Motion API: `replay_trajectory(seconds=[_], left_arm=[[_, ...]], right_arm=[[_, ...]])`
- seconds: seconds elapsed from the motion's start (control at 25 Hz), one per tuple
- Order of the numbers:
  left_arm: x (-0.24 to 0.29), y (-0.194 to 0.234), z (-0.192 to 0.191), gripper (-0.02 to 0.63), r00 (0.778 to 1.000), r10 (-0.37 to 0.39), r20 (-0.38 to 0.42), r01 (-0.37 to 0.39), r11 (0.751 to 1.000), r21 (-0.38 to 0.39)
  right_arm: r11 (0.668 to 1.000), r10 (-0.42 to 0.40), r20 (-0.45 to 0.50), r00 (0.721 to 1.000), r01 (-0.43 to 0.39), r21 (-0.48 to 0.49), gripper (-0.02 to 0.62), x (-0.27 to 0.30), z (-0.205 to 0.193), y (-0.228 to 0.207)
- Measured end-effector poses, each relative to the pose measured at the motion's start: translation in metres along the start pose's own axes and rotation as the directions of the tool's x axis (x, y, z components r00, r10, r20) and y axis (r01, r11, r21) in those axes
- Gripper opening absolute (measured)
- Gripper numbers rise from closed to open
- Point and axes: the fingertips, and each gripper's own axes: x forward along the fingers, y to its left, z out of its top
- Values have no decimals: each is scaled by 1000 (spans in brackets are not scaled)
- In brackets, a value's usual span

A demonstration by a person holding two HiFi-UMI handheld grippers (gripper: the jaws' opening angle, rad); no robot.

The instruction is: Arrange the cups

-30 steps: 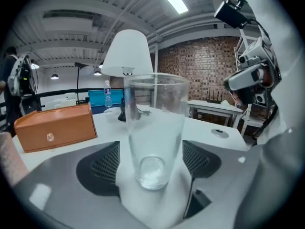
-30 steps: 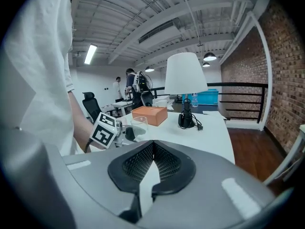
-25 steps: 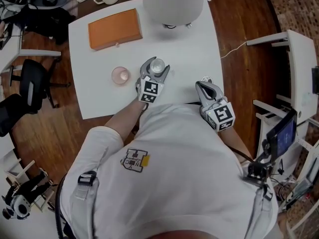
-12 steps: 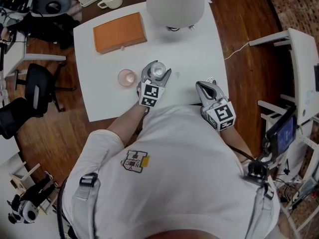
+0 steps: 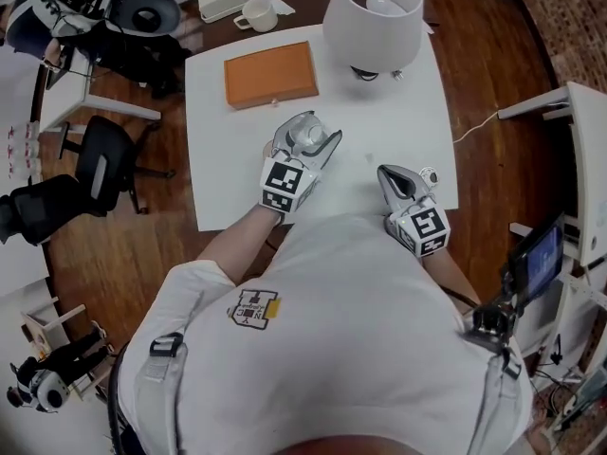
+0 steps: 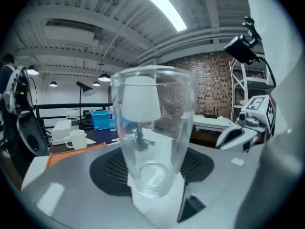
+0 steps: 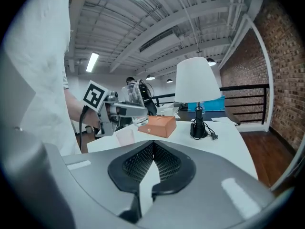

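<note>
Holding a clear glass tumbler [image 6: 155, 137], the left gripper [image 5: 308, 134] is the working claw. Its jaws stand fairly wide and press on the tumbler's lower walls, one on each side. Right gripper [image 7: 152, 147]: jaws closed together, nothing between them, idle at the lower right edge of the table in the head view.

Step in hand, as judged: carrying one cup towards its place. The tumbler appears raised off the white table [image 5: 408, 112] and sits at the centre of the head view. In the right gripper view it hangs at left centre, above a pale pink cup [image 7: 125, 136] that stands on the table top. Whether it is straight over that cup or only nearer the camera cannot be told.

Next move, as judged: either nesting the tumbler into the pink cup or setting it down beside it. The task does not say which arrangement is wanted. Either calls for an upright tumbler, a slow descent, and release only once the base is seated. Smooth glass may slip in the pads.

Item, tumbler: colourless and transparent, tapering from a wide rim to a narrower, thick base. It is upright and empty, and the lamp shows through its wall.

Surroundings, head view:
- Orange box [image 5: 270, 74]: on the table, upper centre.
- White table lamp [image 5: 373, 12]: at the top, right of centre.
- White mug [image 5: 256, 12]: beyond the table's far edge, top centre.
</note>
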Motion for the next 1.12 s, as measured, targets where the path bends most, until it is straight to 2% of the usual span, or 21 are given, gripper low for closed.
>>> replay_trajectory(seconds=[0.28,0.68,1.12], left_arm=[[-28,59,36,268,999,43,0,-43,998,-36],[-31,190,66,268,989,149,-24,-149,989,9],[11,273,41,268,980,193,-37,-193,981,19]], right_arm=[[1000,4,59,998,-3,-11,0,17,14,13],[997,-76,110,991,74,19,0,28,18,7],[982,-182,61,981,178,70,0,13,3,1]])
